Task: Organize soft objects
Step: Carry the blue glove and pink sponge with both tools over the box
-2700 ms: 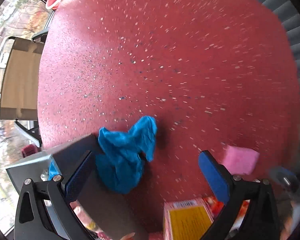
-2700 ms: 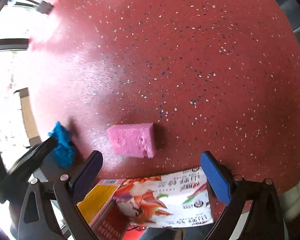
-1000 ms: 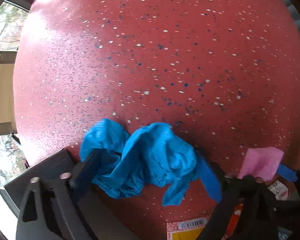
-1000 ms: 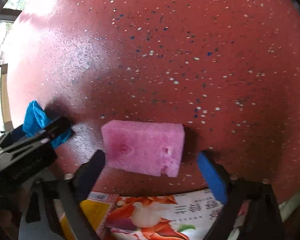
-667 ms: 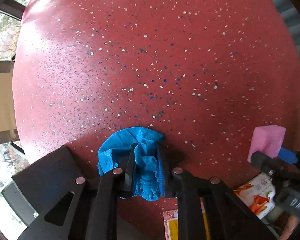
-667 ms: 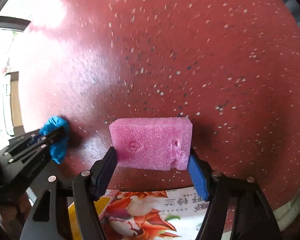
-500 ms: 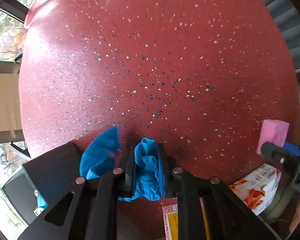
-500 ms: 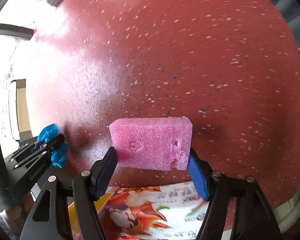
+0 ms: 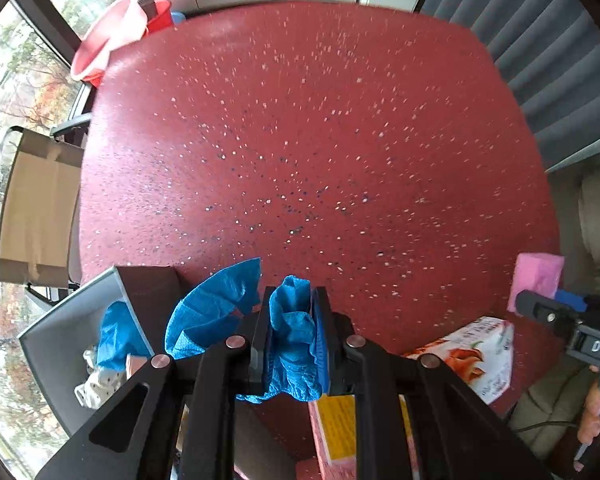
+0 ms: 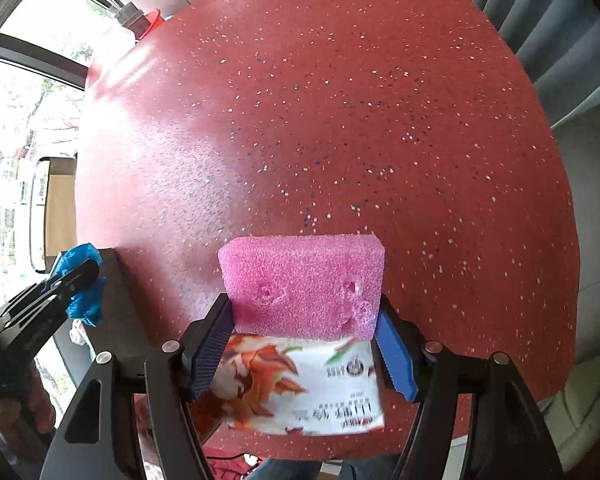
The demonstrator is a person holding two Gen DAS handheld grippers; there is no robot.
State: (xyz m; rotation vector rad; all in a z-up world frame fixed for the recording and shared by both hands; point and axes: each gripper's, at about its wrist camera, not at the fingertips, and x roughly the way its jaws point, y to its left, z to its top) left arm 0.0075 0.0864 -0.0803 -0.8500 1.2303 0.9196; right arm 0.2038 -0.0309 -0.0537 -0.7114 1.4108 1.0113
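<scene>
My left gripper (image 9: 291, 312) is shut on a crumpled blue cloth (image 9: 290, 336) and holds it above the red speckled table (image 9: 308, 152); a loose flap of it hangs to the left. My right gripper (image 10: 304, 332) is shut on a pink sponge (image 10: 304, 284) and holds it above the table. The sponge also shows at the right edge of the left wrist view (image 9: 536, 278). The blue cloth shows at the left of the right wrist view (image 10: 80, 280).
A grey bin (image 9: 60, 344) at the table's near left holds blue and white soft items. A printed packet (image 10: 300, 388) and a red-yellow box (image 9: 336, 428) lie at the near edge. A cardboard box (image 9: 36, 216) and pink tubs (image 9: 108, 36) stand beyond the table.
Both grippers closed, the left on the blue cloth and the right on the pink sponge, then lifted them off the table. The bin has come into view.
</scene>
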